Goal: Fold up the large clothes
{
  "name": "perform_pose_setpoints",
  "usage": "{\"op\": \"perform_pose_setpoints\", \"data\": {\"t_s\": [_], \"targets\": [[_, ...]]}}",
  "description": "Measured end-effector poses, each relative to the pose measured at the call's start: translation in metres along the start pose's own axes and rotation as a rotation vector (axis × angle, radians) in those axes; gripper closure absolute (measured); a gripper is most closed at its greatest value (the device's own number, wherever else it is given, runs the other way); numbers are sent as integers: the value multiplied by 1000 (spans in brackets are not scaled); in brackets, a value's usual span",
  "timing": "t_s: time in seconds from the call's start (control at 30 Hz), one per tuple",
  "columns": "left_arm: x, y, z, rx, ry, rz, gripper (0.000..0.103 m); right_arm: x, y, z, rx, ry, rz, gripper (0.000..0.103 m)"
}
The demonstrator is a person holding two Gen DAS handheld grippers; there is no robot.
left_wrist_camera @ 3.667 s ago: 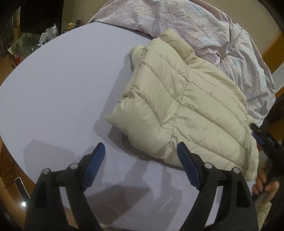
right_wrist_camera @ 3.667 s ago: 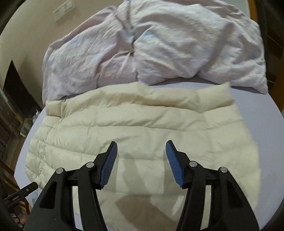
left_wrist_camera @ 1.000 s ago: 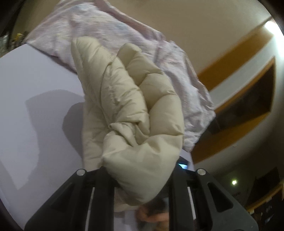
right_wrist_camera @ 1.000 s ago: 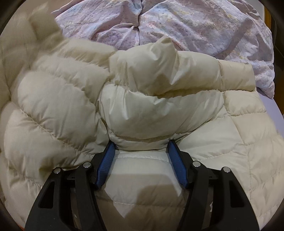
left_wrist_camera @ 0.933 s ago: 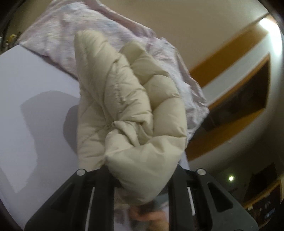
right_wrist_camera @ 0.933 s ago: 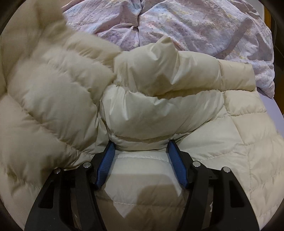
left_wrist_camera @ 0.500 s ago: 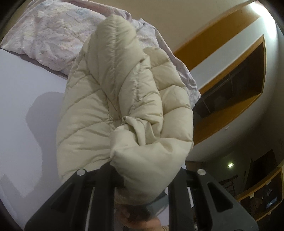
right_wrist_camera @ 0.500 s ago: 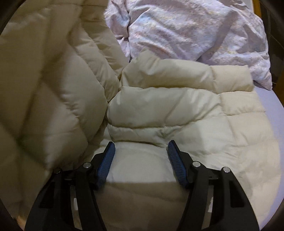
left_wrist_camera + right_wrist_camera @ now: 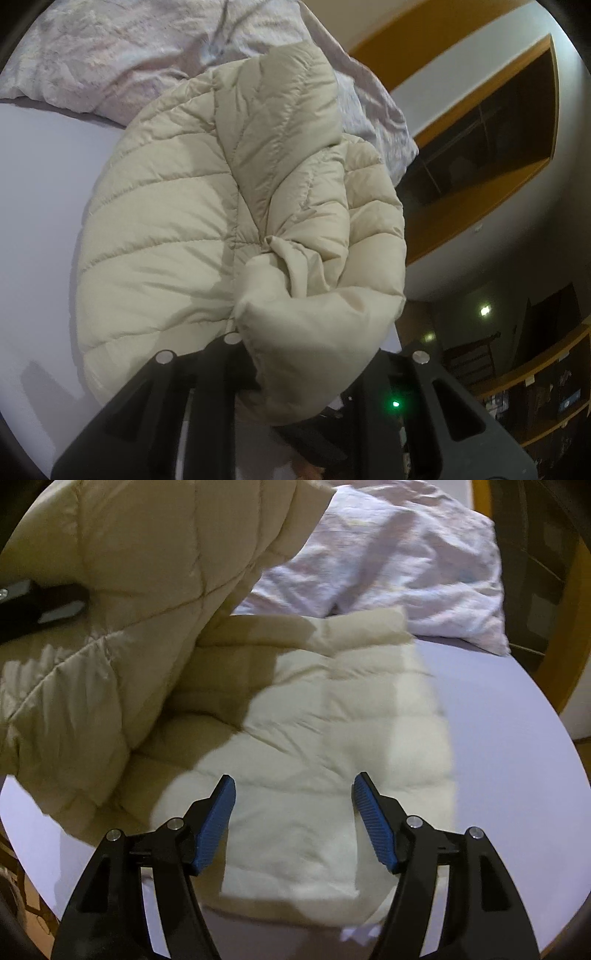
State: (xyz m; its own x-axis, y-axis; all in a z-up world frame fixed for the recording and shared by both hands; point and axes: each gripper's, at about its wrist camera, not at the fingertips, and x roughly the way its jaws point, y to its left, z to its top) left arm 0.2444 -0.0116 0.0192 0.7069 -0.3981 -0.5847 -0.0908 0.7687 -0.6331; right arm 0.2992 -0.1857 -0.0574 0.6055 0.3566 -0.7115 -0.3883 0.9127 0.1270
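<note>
1. The left gripper (image 9: 306, 373) is clamped on a thick bunch of the cream puffer jacket (image 9: 229, 229). Its pads are hidden under the fabric, and the padding bulges out between the two black arms.
2. From that grip the held part of the jacket stands up and spreads toward 12 o'clock in the left wrist view. Its quilted panels fan out, and its top edge reaches up in front of the crumpled pale bedding (image 9: 147, 55).
3. The left gripper is tilted: the wall, the wooden trim and the dark shelves at 3 o'clock run slanted across the left view.
4. The right gripper (image 9: 293, 821) is open, and its jaws have just been opening a little further. The blue ribbed pads (image 9: 216, 825) have a wide gap between them and nothing is pinched there.
5. The right gripper points downward at the lower part of the jacket (image 9: 314, 746), which lies flat on the lavender table (image 9: 517, 738). The pads hang above the fabric; I cannot tell if they touch it.
6. In the right wrist view the lifted part of the jacket hangs at 10 o'clock and throws a shadow over the flat part. A black piece of the left gripper shows at 9 o'clock, at the edge of the lifted fabric.
7. The flat part runs from between the right pads toward 12 o'clock, where its far edge meets the bedding (image 9: 406, 554). Bare table lies at 3 o'clock from it.
</note>
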Motion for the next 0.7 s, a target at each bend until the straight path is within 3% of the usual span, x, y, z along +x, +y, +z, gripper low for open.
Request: {"op": "perform_pose_setpoints", "data": {"t_s": [0.27,0.37,0.43,0.5,0.6,0.7], "targets": [[34,-22,-18,108,132,7,77,-16,-34,-22,68,-18,-35,30],[30,-29,-24,147,164,-5,63,-17,-39,-29,87,-12,-34,29],[21,-29,-23,144,165,-29,42,-17,-42,-33,100,-6,-35,29],[9,-28,-19,134,150,-55,29,-17,-45,-37,117,0,-31,29],[-13,-38,-18,160,116,-71,24,-16,-49,-42,139,5,-25,29],[-32,-40,-19,180,77,-37,22,-16,-50,-45,150,7,-23,29]]}}
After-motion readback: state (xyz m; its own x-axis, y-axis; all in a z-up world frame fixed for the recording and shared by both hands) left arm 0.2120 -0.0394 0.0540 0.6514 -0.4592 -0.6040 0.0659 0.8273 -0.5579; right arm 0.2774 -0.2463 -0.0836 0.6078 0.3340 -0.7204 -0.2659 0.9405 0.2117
